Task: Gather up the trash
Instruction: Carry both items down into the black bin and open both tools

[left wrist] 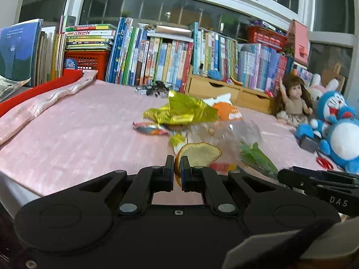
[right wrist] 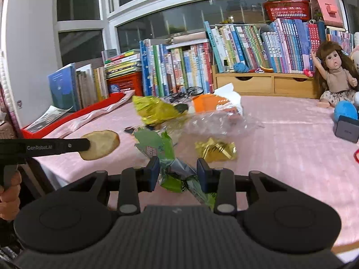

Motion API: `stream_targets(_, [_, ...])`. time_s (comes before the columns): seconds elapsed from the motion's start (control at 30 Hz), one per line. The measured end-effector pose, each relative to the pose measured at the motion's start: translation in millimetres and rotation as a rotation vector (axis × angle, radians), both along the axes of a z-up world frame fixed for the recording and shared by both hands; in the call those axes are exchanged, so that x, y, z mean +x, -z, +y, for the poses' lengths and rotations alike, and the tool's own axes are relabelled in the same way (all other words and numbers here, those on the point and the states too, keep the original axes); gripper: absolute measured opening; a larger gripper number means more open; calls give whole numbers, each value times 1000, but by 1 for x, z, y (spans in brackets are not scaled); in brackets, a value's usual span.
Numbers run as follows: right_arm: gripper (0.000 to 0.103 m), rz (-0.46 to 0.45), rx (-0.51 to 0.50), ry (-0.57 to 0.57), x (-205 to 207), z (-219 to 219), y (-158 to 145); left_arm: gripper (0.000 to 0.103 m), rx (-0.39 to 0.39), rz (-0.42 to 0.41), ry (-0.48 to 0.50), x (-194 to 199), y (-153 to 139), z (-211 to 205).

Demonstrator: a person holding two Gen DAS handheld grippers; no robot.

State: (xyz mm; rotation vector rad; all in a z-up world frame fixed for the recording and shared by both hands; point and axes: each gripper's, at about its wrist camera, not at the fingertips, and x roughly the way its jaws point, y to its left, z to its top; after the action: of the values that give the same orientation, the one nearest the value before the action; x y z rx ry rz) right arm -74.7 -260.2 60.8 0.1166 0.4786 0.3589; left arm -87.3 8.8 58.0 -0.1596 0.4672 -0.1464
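My left gripper [left wrist: 177, 163] is shut on an orange peel [left wrist: 197, 154], held above the pink bedspread [left wrist: 78, 134]. From the right wrist the peel [right wrist: 103, 142] shows at the tip of the left gripper [right wrist: 88, 145]. My right gripper [right wrist: 178, 167] is partly closed, both pads against a crumpled green wrapper [right wrist: 175, 179]. Its tip [left wrist: 280, 173] meets the green wrapper [left wrist: 255, 154] in the left wrist view. Beyond lie a gold foil bag [left wrist: 184, 109], a clear plastic bag [right wrist: 215, 123], an orange and white packet [right wrist: 206, 103], a small gold foil [right wrist: 216, 149] and a colourful wrapper [left wrist: 150, 130].
Rows of books [left wrist: 157, 56] and wooden drawers [right wrist: 264, 84] line the far side. A doll [left wrist: 294, 103], a blue plush toy [left wrist: 338, 134], a dark box [right wrist: 346, 129] and red scissors [left wrist: 324, 162] sit at the right. A red rail with folded pink cloth [left wrist: 49, 94] runs along the left.
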Motion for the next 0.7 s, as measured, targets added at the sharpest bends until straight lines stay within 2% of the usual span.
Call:
stream_targets(0.17, [41, 34, 53, -7, -28, 3, 7, 5, -22, 57, 32, -26, 9, 6])
stream_targets(0.3, [41, 81, 71, -12, -47, 7, 17, 5, -5, 101, 52, -42, 18, 9])
stream_targets(0.7, [41, 301, 193, 84, -67, 5, 71, 5, 50, 310, 111, -69, 73, -5])
